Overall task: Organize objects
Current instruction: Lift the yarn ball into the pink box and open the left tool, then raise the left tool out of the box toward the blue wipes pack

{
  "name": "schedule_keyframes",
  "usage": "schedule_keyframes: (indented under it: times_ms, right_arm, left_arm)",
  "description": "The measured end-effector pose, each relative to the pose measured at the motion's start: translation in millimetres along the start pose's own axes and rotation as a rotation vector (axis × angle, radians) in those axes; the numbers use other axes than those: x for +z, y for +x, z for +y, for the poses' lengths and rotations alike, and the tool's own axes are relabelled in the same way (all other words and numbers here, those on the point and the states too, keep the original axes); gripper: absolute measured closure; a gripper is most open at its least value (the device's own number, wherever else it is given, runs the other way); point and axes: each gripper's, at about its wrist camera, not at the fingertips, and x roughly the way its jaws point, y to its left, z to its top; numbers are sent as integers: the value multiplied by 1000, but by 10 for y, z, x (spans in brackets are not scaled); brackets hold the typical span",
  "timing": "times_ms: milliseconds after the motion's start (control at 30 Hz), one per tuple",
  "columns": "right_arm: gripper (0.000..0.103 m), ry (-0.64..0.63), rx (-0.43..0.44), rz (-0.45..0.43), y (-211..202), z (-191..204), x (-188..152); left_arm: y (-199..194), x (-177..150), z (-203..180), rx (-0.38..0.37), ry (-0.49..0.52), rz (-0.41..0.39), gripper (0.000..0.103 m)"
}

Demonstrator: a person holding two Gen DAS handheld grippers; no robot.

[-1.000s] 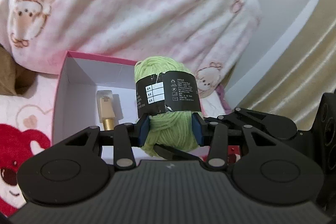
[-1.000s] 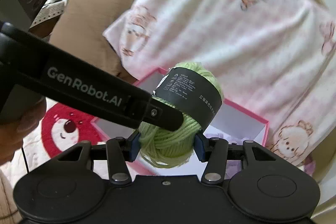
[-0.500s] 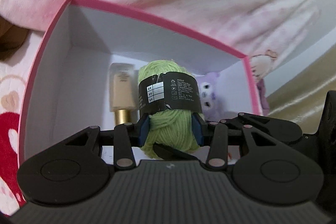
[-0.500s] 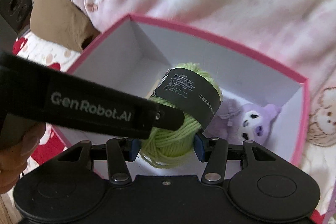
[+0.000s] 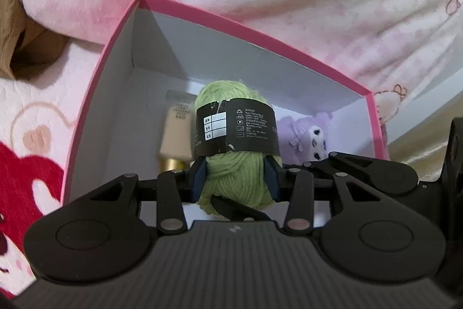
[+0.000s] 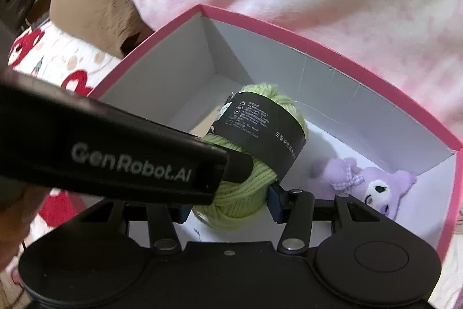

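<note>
While both grippers clamp the green yarn ball (image 5: 235, 161), left gripper (image 5: 235, 178) and right gripper (image 6: 228, 203) hold it inside the pink box (image 5: 260, 34), with a beige cosmetic bottle (image 5: 176, 132) left of it and a purple plush (image 5: 306, 138) right. Step in hand looks like placement; next calls for lowering to the floor and releasing both grips. Legible: "GenRobot.AI" on the left gripper's finger; the yarn's black band (image 6: 260, 132) text is too small.

1 pink box (image 5: 95, 94) with white inner walls. Inside or over it: 1 ball of green yarn (image 5: 237, 178) with 1 black paper band, 1 beige bottle (image 5: 176, 135) with a gold cap, and 1 purple plush toy (image 6: 373, 184). 2 grippers: the left gripper (image 5: 235, 178) and the right gripper (image 6: 231, 201).
</note>
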Motion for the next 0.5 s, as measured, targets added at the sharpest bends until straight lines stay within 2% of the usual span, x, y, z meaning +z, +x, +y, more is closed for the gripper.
schedule_keyframes:
  times_ms: [133,333,400,433,500]
  right_arm:
    - [47,107,42,22,122,-127,48]
    - [37,55,8,3,57,-61,-22]
    - [26,11,-10,-15,-17,-102,-98]
    - [26,-3,-16,-33,-85,-85,-144]
    - [26,-5,-3,-49,-195,-81,-223]
  left_arm:
    - [99,57,-26,46,16,1,62]
    - [135,60,-40,63,12,6,61]
    - [77,43,-61,72,21,12,59]
    - [42,30,-71,77,23,7,58]
    - [-39,-2,-100,93,37,2,50]
